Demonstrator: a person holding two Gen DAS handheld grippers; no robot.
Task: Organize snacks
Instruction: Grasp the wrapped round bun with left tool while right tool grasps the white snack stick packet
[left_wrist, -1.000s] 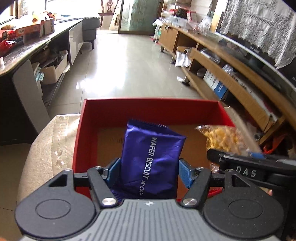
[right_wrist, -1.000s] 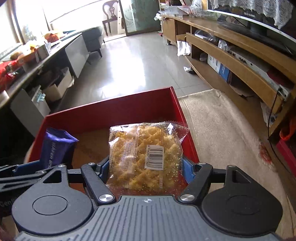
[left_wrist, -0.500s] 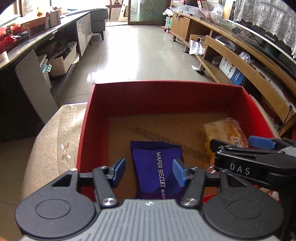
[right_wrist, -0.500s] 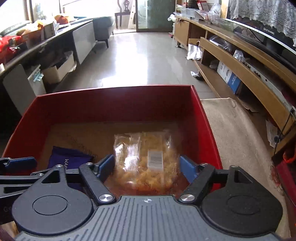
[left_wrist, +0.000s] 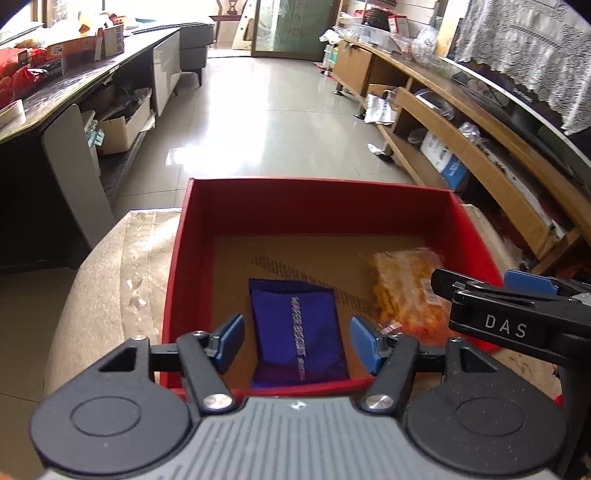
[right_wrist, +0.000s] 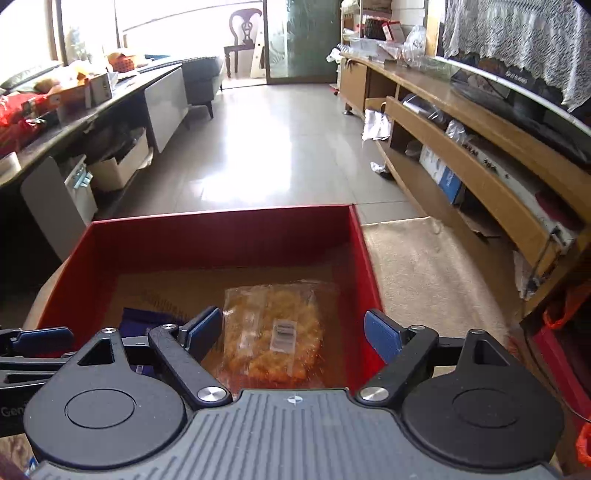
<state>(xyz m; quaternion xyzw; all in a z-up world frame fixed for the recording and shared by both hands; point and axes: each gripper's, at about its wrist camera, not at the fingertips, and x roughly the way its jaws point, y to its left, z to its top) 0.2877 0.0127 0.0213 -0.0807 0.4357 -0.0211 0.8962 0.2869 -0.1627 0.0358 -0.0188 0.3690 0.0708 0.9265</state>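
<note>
A red box (left_wrist: 314, 210) with a brown cardboard floor stands in front of both grippers. A purple wafer biscuit packet (left_wrist: 295, 314) lies flat on its floor at the near left. My left gripper (left_wrist: 296, 332) hovers just above it, its jaws opening and its pads clear of the packet. A clear bag of yellow crackers (right_wrist: 273, 332) lies at the near right of the box (right_wrist: 221, 236). Over that bag my right gripper (right_wrist: 293, 325) stands open, touching nothing. The purple packet (right_wrist: 147, 317) shows partly behind the right gripper's left finger.
The box rests on a beige cloth-covered surface (right_wrist: 424, 266). Long wooden shelves (right_wrist: 480, 166) with clutter run along the right. A dark counter (left_wrist: 74, 81) with boxes runs along the left. Tiled floor (left_wrist: 258, 122) stretches beyond.
Both packets were gripped above the box a second ago; both now lie released on its floor. Both sets of jaws stand apart, and the grippers have drawn back slightly.
</note>
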